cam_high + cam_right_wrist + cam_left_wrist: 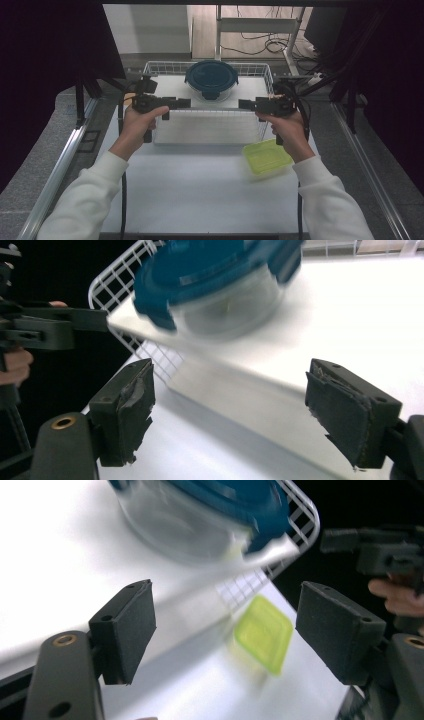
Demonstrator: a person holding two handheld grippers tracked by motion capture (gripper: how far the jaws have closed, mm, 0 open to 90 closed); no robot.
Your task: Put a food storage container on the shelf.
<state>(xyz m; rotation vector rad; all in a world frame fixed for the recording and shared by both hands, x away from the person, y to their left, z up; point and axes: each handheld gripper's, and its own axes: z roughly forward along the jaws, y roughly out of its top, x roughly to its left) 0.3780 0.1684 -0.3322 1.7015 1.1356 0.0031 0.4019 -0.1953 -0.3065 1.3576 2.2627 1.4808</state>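
You are holding both grippers level over the wire basket [260, 131], pointing toward each other across it. The left gripper [187, 103] is sitting left of centre in the high view, the right gripper [241, 104] right of centre, and both sets of fingers are standing wide apart with nothing between them. The container [211, 79] with the blue lid is resting inside the basket at its far end, upper centre of the frame, just beyond both fingertips. By the look of it, you are either lining up to take the container from both sides or have just let it go; which one, the frames are not telling. If you are going in, you are needing to bring each pair of fingers onto the lid's rim or the clear wall, evenly from both sides. A green lid [267, 156] is lying on the tabletop [200, 190], lower right. Both gripper views are blurring the container, so its latches and contents are hard to make out.
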